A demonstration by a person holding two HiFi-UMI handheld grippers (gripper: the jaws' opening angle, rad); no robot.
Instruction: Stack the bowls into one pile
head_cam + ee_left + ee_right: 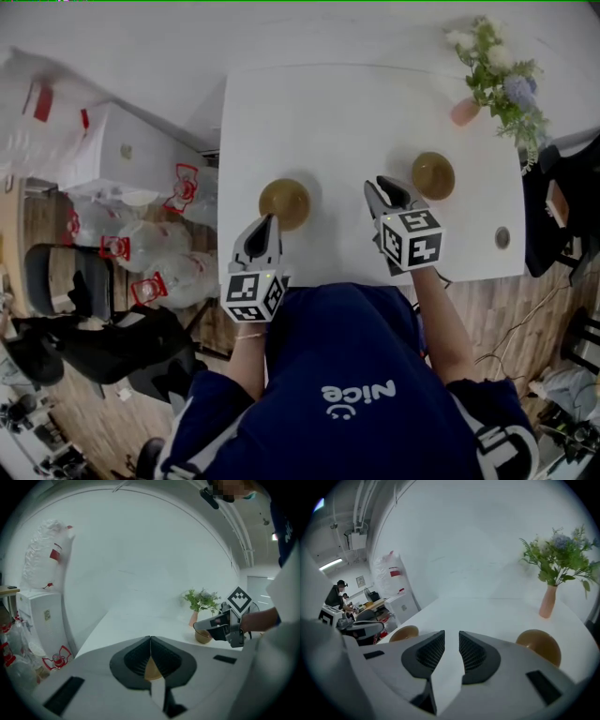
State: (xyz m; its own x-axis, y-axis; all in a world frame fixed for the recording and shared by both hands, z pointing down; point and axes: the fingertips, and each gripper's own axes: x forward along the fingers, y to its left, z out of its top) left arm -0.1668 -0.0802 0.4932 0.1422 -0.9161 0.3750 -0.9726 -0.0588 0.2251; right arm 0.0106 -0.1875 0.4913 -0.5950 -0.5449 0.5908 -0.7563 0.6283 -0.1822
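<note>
Two golden-brown bowls stand apart on the white table point(356, 103). The left bowl point(284, 202) is near the table's front edge, and the right bowl point(433, 174) is further right. My left gripper point(269, 221) is shut and empty, its tip just short of the left bowl's near rim. Part of that bowl point(152, 669) shows under the closed jaws. My right gripper point(382, 187) hovers between the bowls, jaws a little open with nothing in them. In the right gripper view the right bowl point(539, 645) is at the right and the left bowl point(404, 632) at the left.
A pink vase point(465, 111) with flowers point(502, 75) stands at the table's far right corner. A small round disc point(502, 237) lies near the right front edge. Left of the table are a white cabinet point(122, 145), plastic bags and a black chair point(66, 281).
</note>
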